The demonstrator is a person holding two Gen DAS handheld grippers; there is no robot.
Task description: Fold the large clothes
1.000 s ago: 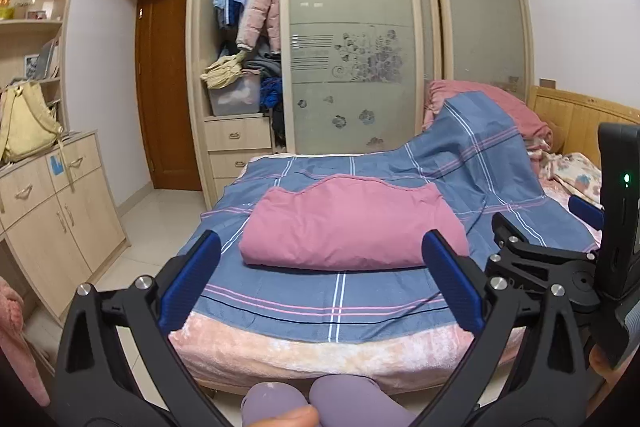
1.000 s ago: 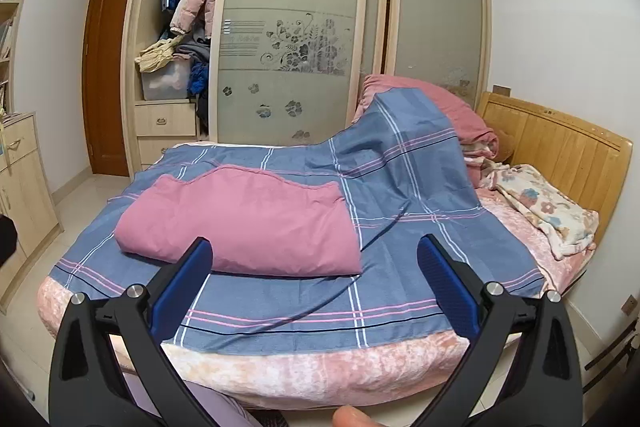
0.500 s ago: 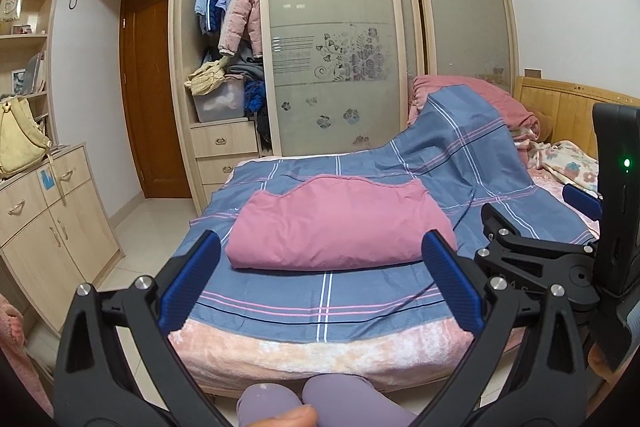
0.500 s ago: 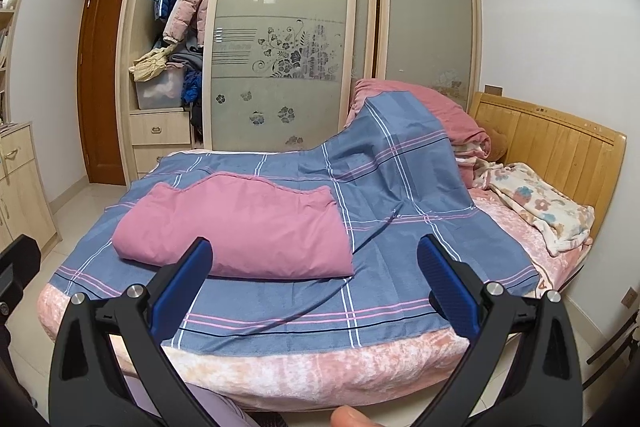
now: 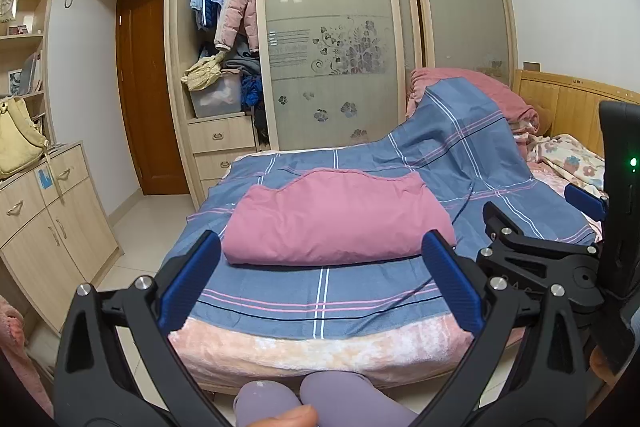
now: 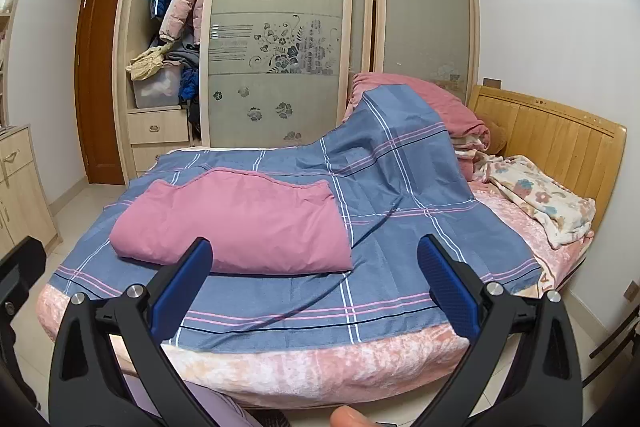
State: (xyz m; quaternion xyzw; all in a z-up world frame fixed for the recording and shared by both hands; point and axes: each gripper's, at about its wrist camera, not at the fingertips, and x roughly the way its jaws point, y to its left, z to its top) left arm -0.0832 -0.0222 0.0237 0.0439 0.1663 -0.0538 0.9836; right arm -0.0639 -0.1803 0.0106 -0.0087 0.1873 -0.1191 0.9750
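A folded pink cloth (image 5: 336,219) lies on a blue plaid sheet (image 5: 320,291) spread over the bed; it also shows in the right wrist view (image 6: 236,223), on the sheet (image 6: 400,247). My left gripper (image 5: 318,263) is open and empty, held off the bed's near edge, in line with the pink cloth. My right gripper (image 6: 314,273) is open and empty, also short of the bed, to the right of the cloth. The right gripper's body (image 5: 560,259) shows at the right of the left wrist view.
A wooden headboard (image 6: 560,139) and a floral blanket (image 6: 540,199) are at the right. A piled pink quilt (image 6: 424,99) sits under the raised sheet. A wardrobe (image 5: 320,47) stands behind the bed, a low cabinet (image 5: 44,211) at left. My knees (image 5: 320,403) are below.
Both grippers have drifted slightly, so the bed and pink cloth sit a little lower and to the left in view. Both stay open and empty; the cloth has not moved.
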